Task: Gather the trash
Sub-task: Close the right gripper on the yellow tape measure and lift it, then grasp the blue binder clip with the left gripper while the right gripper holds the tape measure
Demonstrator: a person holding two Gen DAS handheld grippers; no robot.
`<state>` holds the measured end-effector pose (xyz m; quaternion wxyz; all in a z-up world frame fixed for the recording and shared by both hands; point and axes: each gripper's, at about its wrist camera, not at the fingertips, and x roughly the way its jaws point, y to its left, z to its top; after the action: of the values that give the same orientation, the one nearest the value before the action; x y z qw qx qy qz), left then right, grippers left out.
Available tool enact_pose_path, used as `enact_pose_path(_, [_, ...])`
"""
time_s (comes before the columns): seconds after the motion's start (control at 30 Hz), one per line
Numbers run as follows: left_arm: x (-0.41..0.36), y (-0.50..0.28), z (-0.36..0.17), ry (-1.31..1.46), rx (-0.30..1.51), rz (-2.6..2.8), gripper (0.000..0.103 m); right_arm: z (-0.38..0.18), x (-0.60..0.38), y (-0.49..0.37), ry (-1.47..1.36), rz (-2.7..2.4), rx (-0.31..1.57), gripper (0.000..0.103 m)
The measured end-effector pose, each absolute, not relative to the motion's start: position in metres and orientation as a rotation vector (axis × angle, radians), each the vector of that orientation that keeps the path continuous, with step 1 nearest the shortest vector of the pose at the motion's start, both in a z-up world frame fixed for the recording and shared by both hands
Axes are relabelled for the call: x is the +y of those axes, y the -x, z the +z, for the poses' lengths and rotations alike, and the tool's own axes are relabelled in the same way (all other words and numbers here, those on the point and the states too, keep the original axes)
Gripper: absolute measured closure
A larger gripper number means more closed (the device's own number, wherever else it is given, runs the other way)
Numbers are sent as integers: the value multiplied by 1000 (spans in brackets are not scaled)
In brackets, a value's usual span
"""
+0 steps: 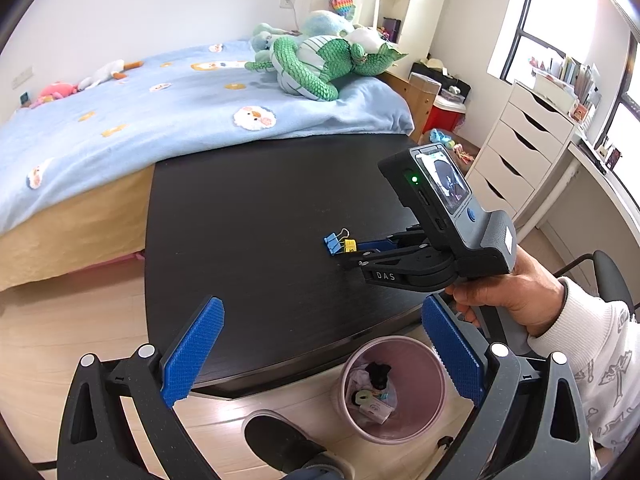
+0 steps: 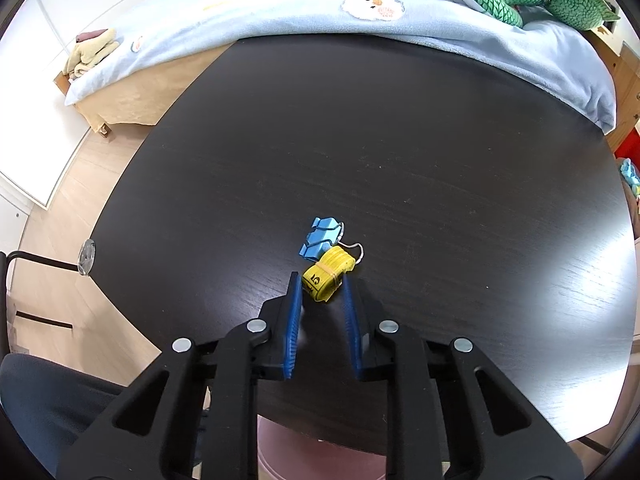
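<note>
My left gripper [image 1: 320,356] is hanging wide apart, its ribbed blue pads empty, over a round pink bin [image 1: 394,388] holding crumpled scraps. Ahead, my right gripper [image 2: 322,288] is pinching a rolled yellow tape measure [image 2: 326,276] on the dark woodgrain table [image 2: 400,140], its roll pointing away toward touching blue binder clips [image 2: 322,236].

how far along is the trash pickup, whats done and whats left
Done: the pink bin on the floor already holds several scraps. In hand: the right gripper has closed its fingers on the yellow tape roll on the black table. Left: lifting it to the bin, then the blue binder clip beside it. The left gripper is open and empty.
</note>
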<state>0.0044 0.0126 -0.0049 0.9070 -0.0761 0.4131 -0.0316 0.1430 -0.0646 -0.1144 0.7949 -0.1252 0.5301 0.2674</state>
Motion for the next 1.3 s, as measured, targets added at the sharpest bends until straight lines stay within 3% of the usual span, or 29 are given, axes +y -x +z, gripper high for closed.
enact_pose_path(0.7, [-3,-77,-6,158,926,-101,8,-72,-131,-132,223,509,1072,87])
enact_pose_path(1.3, [-14,-169,-75,204,1230,22,8,-66,-173,-134,183,461,1068,87])
